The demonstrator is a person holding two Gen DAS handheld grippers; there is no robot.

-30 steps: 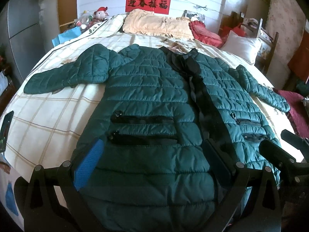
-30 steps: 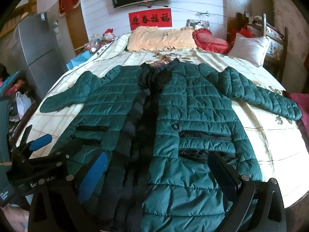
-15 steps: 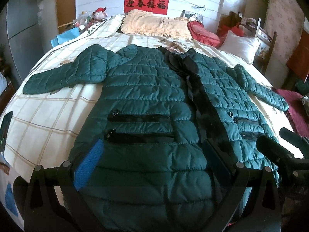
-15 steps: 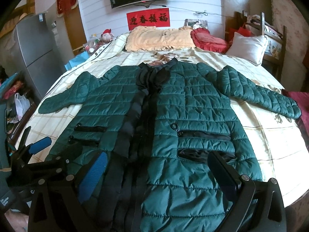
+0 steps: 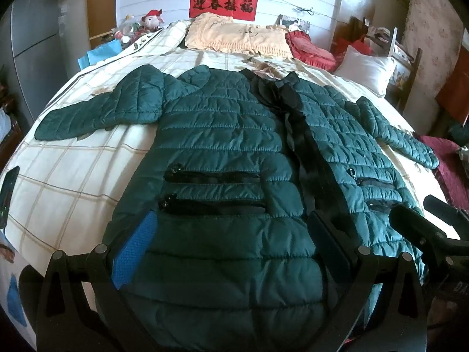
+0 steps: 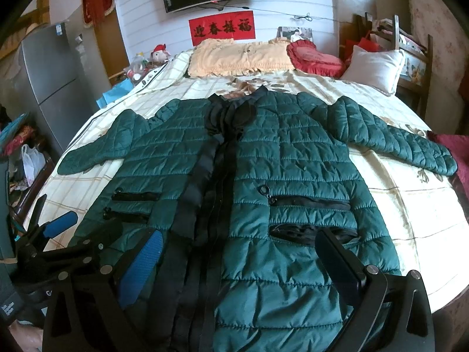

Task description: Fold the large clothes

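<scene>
A large dark green quilted jacket (image 5: 222, 152) lies flat and front up on the bed, sleeves spread to both sides, black zipper band down the middle. It also shows in the right wrist view (image 6: 293, 182). My left gripper (image 5: 231, 234) is open above the hem of the jacket's left half. My right gripper (image 6: 237, 249) is open above the hem of the right half. Neither holds anything. The left gripper shows at the lower left of the right wrist view (image 6: 58, 228), and the right gripper at the lower right of the left wrist view (image 5: 425, 228).
The bed (image 5: 73, 176) has a cream checked sheet. Pillows (image 6: 240, 58) and a red cushion (image 6: 313, 58) lie at the head. A grey fridge (image 6: 47, 73) stands to the left, a wooden chair (image 6: 410, 50) to the right. A phone (image 5: 8, 193) lies at the left bed edge.
Both views have shifted slightly, with the jacket a little lower and farther in frame. The jacket has not moved and both grippers stay open.
</scene>
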